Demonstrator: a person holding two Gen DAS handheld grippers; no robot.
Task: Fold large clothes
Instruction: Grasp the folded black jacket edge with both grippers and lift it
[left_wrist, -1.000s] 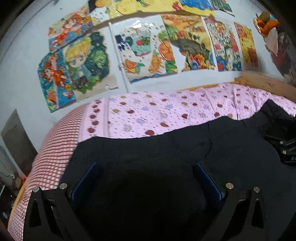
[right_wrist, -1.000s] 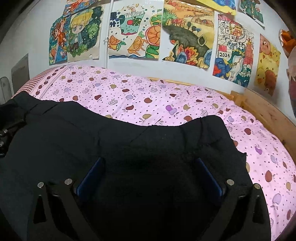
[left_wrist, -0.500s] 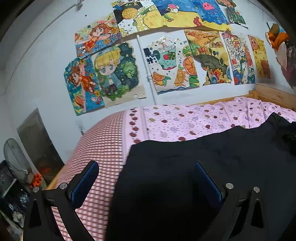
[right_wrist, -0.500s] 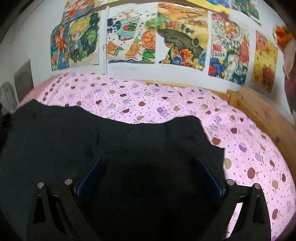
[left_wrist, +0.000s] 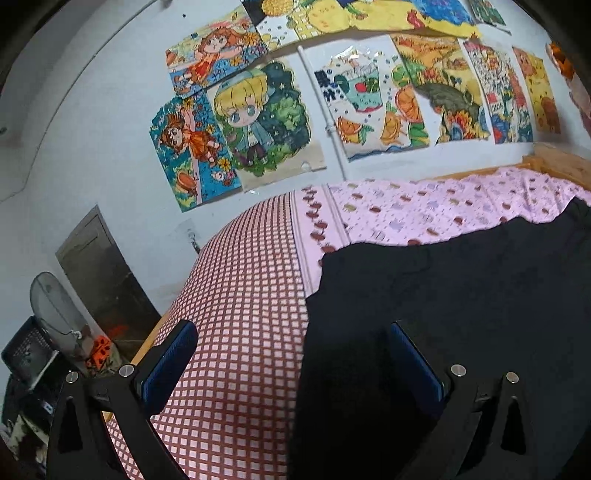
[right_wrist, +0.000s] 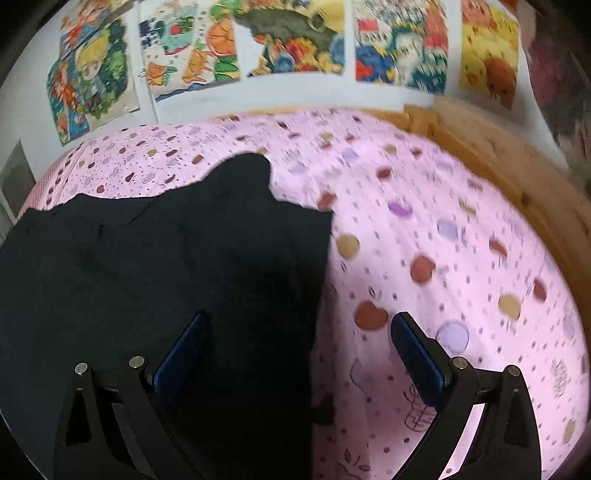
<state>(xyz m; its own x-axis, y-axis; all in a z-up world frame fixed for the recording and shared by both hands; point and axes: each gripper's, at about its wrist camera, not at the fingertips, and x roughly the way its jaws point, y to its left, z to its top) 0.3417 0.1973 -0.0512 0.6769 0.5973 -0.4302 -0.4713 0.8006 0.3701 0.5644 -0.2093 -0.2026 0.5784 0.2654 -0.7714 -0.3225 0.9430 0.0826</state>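
1. The garment (left_wrist: 461, 295) is black and large, and it lies flat on the bed (right_wrist: 443, 240). Its far edge is wavy, with a flap (right_wrist: 243, 173) jutting far.
2. The left gripper (left_wrist: 295, 365) straddles its left edge, jaws wide and holding nothing.
3. The right gripper (right_wrist: 299, 354) straddles the right edge, also wide and empty.
4. The likely step is to grasp both side edges. Each gripper should pinch only the cloth, not the sheet, at matching heights so the fold stays square.
5. Posters (left_wrist: 258, 122) cover the far wall.
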